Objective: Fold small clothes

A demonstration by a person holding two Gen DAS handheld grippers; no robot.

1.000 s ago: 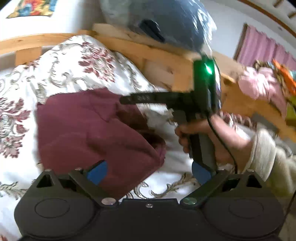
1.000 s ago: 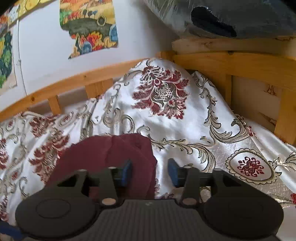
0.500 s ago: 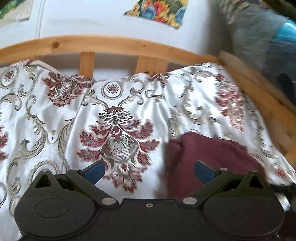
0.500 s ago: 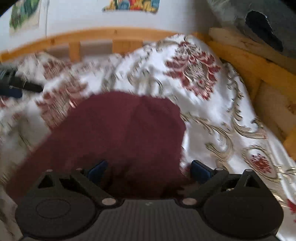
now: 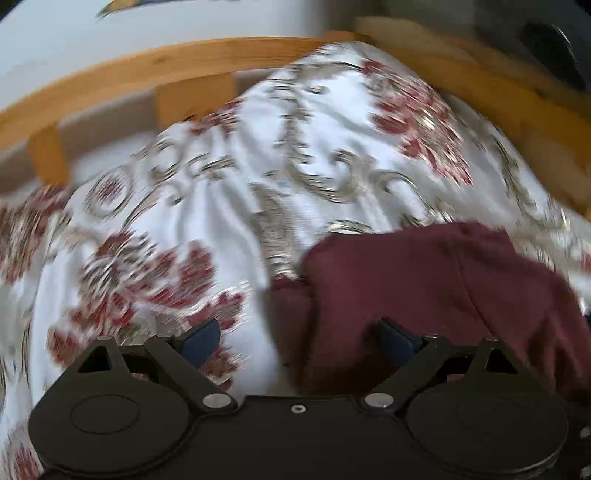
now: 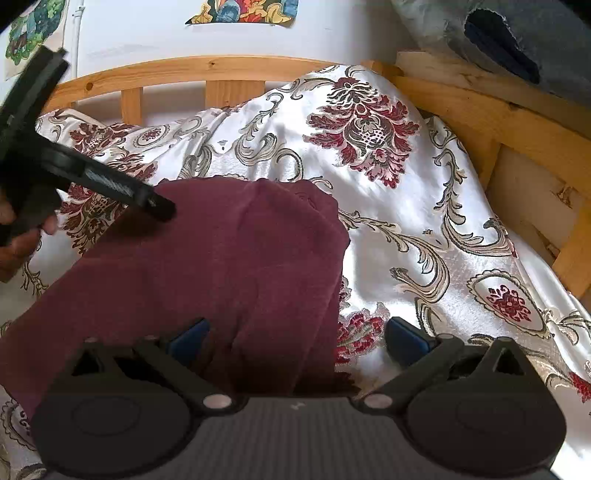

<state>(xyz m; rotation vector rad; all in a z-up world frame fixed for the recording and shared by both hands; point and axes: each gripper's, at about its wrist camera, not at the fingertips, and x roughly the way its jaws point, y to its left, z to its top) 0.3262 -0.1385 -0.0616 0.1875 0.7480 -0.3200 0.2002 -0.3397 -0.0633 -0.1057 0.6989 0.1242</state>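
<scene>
A maroon garment (image 6: 221,258) lies spread and partly folded on the floral bedspread (image 6: 388,221). My right gripper (image 6: 297,341) hovers at its near right edge. Its jaws are opening wide, with the garment's edge and bare bedspread between them and neither pad pressing. In the left wrist view, which is blurred, the garment (image 5: 424,288) fills the lower right. My left gripper (image 5: 299,339) sits over its left edge. Those jaws are closing, with cloth between them but not pinched. The right wrist view shows the left gripper (image 6: 159,205) over the garment's far left corner, held by a hand (image 6: 18,240).
A wooden bed rail (image 6: 184,70) runs behind the bedspread and turns down the right side. A bulky wrapped bundle (image 6: 517,37) rests on the rail at top right. Colourful posters (image 6: 243,9) hang on the white wall. The bedspread humps up high beyond the garment.
The left view swung away from the right gripper, across the bedspread, to the garment's left edge. The right jaws went from half apart to wide, and the garment now lies broader before them.
</scene>
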